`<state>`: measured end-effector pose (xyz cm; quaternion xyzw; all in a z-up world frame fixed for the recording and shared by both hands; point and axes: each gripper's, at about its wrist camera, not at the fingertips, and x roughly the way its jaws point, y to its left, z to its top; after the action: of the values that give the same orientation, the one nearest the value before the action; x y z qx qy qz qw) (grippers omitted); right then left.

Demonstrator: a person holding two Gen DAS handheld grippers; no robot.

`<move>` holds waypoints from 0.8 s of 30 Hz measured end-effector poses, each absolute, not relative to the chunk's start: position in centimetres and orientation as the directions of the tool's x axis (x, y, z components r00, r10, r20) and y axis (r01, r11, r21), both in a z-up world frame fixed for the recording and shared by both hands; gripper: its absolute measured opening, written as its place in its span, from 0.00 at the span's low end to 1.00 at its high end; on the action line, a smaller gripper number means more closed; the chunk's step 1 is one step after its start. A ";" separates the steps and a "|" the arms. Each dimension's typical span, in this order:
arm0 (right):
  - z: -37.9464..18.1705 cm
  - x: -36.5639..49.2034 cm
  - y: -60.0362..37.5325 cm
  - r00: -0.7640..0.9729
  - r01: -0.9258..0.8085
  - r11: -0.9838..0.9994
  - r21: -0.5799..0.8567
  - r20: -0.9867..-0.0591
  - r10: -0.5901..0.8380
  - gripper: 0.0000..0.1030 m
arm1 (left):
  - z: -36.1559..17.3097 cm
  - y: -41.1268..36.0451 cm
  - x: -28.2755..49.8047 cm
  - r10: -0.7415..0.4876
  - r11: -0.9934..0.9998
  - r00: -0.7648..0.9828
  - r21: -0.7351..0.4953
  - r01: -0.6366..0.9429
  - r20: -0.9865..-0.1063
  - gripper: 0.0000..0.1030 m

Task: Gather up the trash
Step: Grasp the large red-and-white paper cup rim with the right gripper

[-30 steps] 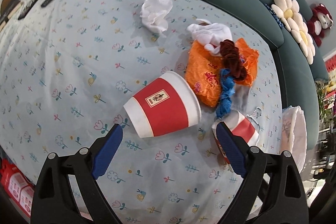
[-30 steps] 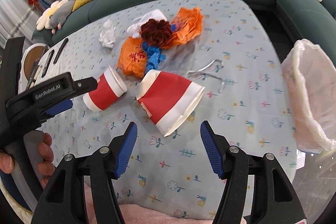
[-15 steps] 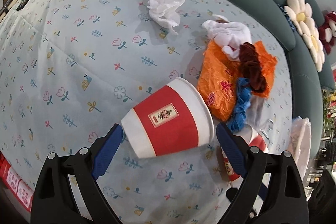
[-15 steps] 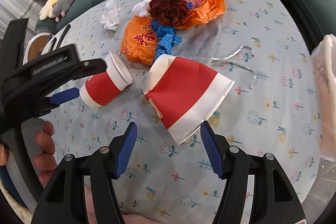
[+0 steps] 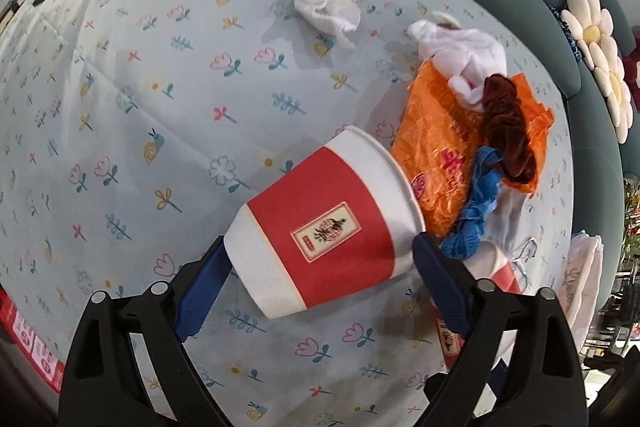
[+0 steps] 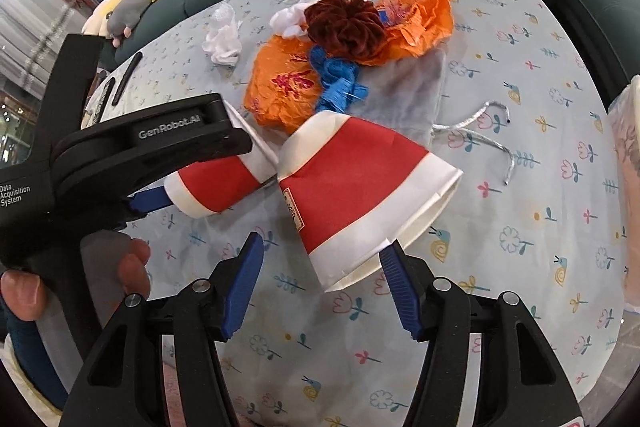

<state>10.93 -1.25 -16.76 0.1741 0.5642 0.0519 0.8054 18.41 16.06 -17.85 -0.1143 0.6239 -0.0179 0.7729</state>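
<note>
Two paper cups lie on their sides on the floral tablecloth (image 5: 168, 75), just beside a heap of orange wrapper (image 6: 288, 83) and rags. The left gripper (image 5: 316, 263), fingers spread wide, straddles the round cup (image 5: 324, 223); the right gripper (image 6: 320, 267), equally wide, brackets the flattened cup (image 6: 360, 187). Neither appears to pinch yet. A sound grasp would close across each cup's mid-wall, gently on the round one, which probably crushes easily. The pale bag (image 6: 628, 187) at the table's right edge stands open; its contents cannot be seen.
</note>
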 end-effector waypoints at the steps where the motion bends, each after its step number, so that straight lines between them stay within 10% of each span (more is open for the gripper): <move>1: -16.6 10.9 -1.2 0.362 0.110 0.933 0.344 -0.888 0.284 0.56 | -17.4 16.2 18.2 -0.175 0.971 0.236 -0.207 -0.119 -0.956 0.83; 10: -16.4 11.4 -1.2 0.378 0.115 0.925 0.363 -0.877 0.297 0.36 | -18.3 16.1 19.0 -0.156 0.972 0.203 -0.186 -0.140 -0.967 0.84; 13: -16.6 11.4 -1.2 0.371 0.110 0.914 0.390 -0.869 0.326 0.12 | -18.0 16.0 18.8 -0.166 0.974 0.218 -0.194 -0.116 -0.962 0.72; 20: -14.9 10.8 -1.1 0.408 0.086 0.916 0.392 -0.853 0.327 0.03 | -16.9 16.8 17.9 -0.235 0.963 0.238 -0.259 -0.073 -0.942 0.32; 24: -14.1 10.3 -1.1 0.423 0.086 0.919 0.385 -0.849 0.316 0.03 | -16.0 17.5 17.3 -0.262 0.953 0.259 -0.291 -0.079 -0.930 0.32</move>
<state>10.27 -1.12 -14.09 0.1888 0.5323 0.0700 0.8222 17.27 17.47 -16.01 -0.1408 0.6061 -0.0586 0.7807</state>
